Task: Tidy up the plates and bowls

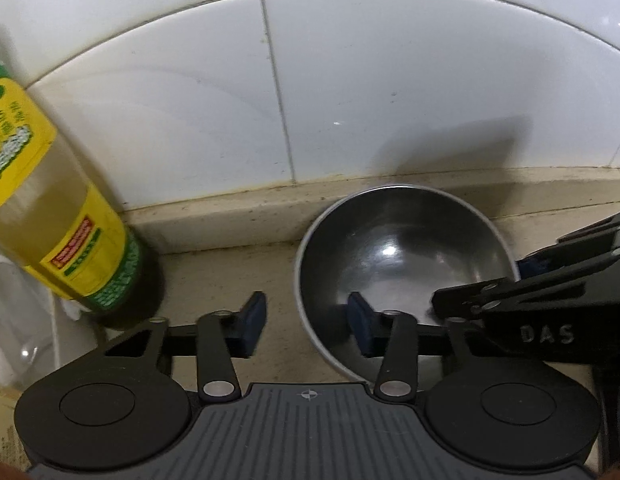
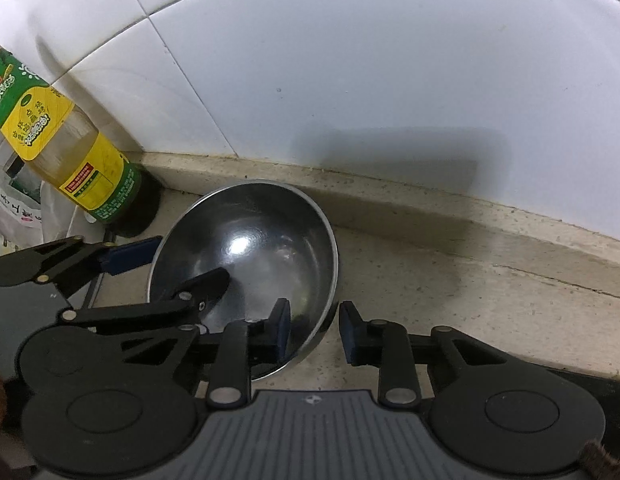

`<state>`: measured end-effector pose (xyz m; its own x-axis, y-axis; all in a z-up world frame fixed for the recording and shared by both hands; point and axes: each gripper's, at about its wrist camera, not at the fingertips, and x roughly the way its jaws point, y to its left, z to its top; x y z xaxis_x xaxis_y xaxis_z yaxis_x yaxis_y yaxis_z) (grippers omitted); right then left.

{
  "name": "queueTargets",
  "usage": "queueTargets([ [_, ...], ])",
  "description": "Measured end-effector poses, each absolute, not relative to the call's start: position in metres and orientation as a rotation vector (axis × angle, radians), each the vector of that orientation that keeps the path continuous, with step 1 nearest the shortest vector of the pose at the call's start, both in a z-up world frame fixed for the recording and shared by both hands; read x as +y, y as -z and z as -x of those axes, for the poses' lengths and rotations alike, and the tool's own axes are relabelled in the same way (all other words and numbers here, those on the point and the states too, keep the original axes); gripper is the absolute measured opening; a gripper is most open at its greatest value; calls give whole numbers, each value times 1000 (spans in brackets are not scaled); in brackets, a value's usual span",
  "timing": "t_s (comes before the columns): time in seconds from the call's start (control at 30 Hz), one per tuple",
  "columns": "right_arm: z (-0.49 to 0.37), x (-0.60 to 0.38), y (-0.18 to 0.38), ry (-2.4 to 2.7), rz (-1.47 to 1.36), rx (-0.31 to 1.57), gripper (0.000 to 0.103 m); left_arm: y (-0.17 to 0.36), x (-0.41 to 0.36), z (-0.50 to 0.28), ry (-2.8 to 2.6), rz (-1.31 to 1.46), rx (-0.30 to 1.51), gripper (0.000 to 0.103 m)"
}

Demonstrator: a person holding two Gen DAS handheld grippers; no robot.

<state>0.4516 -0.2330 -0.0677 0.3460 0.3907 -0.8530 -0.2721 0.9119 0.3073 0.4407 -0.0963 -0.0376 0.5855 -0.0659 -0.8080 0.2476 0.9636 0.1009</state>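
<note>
A steel bowl (image 1: 402, 256) sits on the beige counter by the tiled wall; it also shows in the right wrist view (image 2: 249, 256). My left gripper (image 1: 305, 324) is open and straddles the bowl's left rim, one finger inside, one outside. My right gripper (image 2: 314, 332) is open and straddles the bowl's right rim the same way. Each gripper shows in the other's view, the right one (image 1: 530, 292) at the bowl's right, the left one (image 2: 169, 268) at the bowl's left. No plates are in view.
A yellow-and-green labelled oil bottle (image 1: 57, 216) stands left of the bowl against the wall, also in the right wrist view (image 2: 69, 148). A raised counter ledge (image 2: 430, 216) runs along the white tiles. Plastic bags (image 2: 13, 208) lie at the far left.
</note>
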Motion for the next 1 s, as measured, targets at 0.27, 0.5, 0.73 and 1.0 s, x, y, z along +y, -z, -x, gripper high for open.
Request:
queueTargets([
  [0.27,-451,-237,68,-432,-145,1156,21,36,-104,-443,227,-210,930,36],
  [0.5,-444,-243,60,-428,-158,1158,19,16,-107,-425,236,-213,898,37],
  [0.73,-434,-247,39,-425,-154,1124,19,-2,-110,-411,245,-216,866,38],
  [1.0,-416,-253,13,-421,-151,1092,19,-21,-108,-398,252,-220,826,38],
])
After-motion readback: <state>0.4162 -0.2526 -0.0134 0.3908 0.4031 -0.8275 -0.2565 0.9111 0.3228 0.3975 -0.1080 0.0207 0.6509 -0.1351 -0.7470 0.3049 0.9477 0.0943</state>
